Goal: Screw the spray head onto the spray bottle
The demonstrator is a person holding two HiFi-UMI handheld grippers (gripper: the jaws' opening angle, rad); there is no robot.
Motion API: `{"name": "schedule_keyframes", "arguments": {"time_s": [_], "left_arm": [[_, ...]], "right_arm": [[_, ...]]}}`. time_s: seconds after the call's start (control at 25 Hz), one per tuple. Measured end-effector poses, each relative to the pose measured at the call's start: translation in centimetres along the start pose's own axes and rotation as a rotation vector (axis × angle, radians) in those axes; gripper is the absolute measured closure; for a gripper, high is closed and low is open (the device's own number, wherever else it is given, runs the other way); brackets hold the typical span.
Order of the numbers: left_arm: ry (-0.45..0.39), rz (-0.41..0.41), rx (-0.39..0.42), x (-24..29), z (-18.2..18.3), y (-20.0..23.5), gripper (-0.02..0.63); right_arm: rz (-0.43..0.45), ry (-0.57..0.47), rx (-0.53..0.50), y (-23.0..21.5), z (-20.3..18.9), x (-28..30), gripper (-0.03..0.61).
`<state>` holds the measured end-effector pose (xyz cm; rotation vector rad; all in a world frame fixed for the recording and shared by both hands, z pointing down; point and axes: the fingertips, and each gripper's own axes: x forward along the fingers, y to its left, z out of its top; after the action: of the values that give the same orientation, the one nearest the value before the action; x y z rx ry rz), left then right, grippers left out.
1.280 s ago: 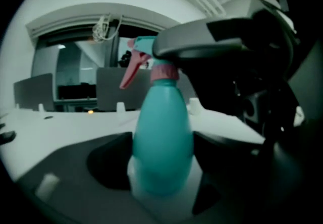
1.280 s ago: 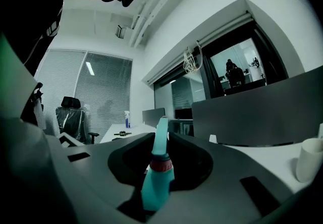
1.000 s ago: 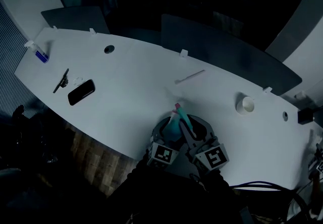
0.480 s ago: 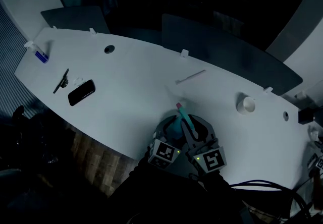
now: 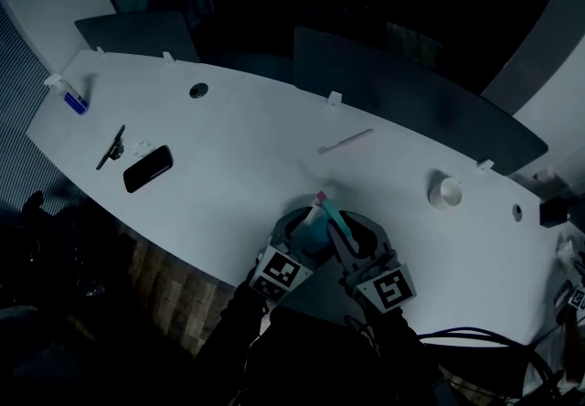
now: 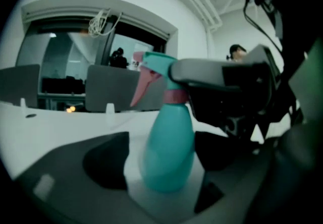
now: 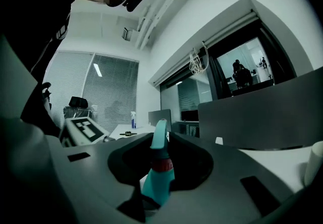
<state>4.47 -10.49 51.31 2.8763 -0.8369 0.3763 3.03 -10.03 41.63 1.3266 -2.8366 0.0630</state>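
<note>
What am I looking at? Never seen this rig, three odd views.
No robot: a person holds a two-jaw gripper in each hand. The wide view is a head camera looking down at a table; the other two ride on the grippers, looking along their jaws. On the table: phone, clip, small bottle, stick, cup. The right gripper is shut on the spray head of the teal bottle. The left gripper has just been opening its jaws; the teal bottle is between them, not squeezed.

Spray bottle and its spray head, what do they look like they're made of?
The spray bottle is probably plastic: opaque teal, smooth with a soft sheen. The spray head looks like moulded plastic too, a teal shell with a pink trigger and pink collar; the dim light leaves the finish unclear.
</note>
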Motion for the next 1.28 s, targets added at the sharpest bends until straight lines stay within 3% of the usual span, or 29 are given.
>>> {"name": "schedule_keyframes", "arguments": {"time_s": [0.08, 0.16, 0.2, 0.24, 0.28, 0.36, 0.64, 0.76, 0.84, 0.92, 0.96, 1.0, 1.08, 1.12, 1.16, 1.2, 1.28], "left_arm": [[0.063, -0.162, -0.01, 0.3, -0.1, 0.0, 0.2], [0.148, -0.329, 0.038, 1.1, -0.6, -0.9, 0.19], [0.177, -0.391, 0.07, 1.4, -0.8, -1.4, 0.192], [0.188, -0.426, 0.091, 1.7, -0.8, -1.7, 0.249], [0.183, -0.431, 0.099, 1.9, -0.7, -1.8, 0.249], [0.145, -0.355, 0.089, 2.1, -0.4, -1.6, 0.253], [-0.037, 0.184, -0.05, 1.8, 0.3, -0.6, 0.255], [-0.023, 0.275, -0.042, 1.8, -0.2, -0.4, 0.253], [-0.029, 0.216, -0.021, 1.4, -0.1, -0.2, 0.249], [-0.061, 0.094, -0.04, 0.8, 0.8, 0.5, 0.175], [-0.053, 0.003, -0.05, 0.8, 1.0, 0.8, 0.124], [-0.017, -0.112, -0.057, 1.2, 0.8, 0.8, 0.114], [0.097, -0.356, -0.05, 2.3, -0.4, -0.4, 0.116], [0.141, -0.445, -0.034, 2.7, -0.8, -1.2, 0.156], [0.157, -0.493, -0.017, 2.9, -1.0, -1.7, 0.209], [0.15, -0.499, -0.005, 2.9, -0.9, -2.0, 0.219], [0.1, -0.421, -0.014, 2.7, -0.5, -2.0, 0.231]], "right_arm": [[0.044, 0.012, -0.002, 0.0, 0.0, 0.0, 0.489], [0.096, 0.027, -0.003, 0.1, 0.1, 0.2, 0.489], [0.12, 0.031, 0.0, 0.1, 0.1, 0.3, 0.489], [0.136, 0.032, 0.003, 0.0, 0.2, 0.4, 0.489], [0.14, 0.029, 0.005, -0.2, 0.2, 0.4, 0.489], [0.115, 0.017, -0.005, -0.6, 0.2, 0.2, 0.489], [-0.107, -0.004, -0.058, -0.8, 0.1, -0.4, 0.489], [-0.088, 0.009, -0.052, -0.7, 0.0, -0.2, 0.489], [-0.05, 0.009, -0.037, -0.6, -0.1, -0.2, 0.489], [-0.013, 0.012, -0.022, -0.6, 0.0, -0.3, 0.489], [0.002, 0.014, -0.02, -0.6, 0.0, -0.3, 0.489], [0.015, 0.014, -0.022, -0.5, 0.0, -0.3, 0.489], [0.032, 0.017, -0.028, -0.5, 0.0, -0.4, 0.489], [0.036, 0.02, -0.027, -0.5, 0.0, -0.4, 0.489], [0.038, 0.02, -0.022, -0.6, 0.0, -0.4, 0.489], [0.04, 0.017, -0.016, -0.7, 0.0, -0.4, 0.489], [0.043, 0.008, -0.005, -0.8, 0.0, -0.5, 0.489]]}}
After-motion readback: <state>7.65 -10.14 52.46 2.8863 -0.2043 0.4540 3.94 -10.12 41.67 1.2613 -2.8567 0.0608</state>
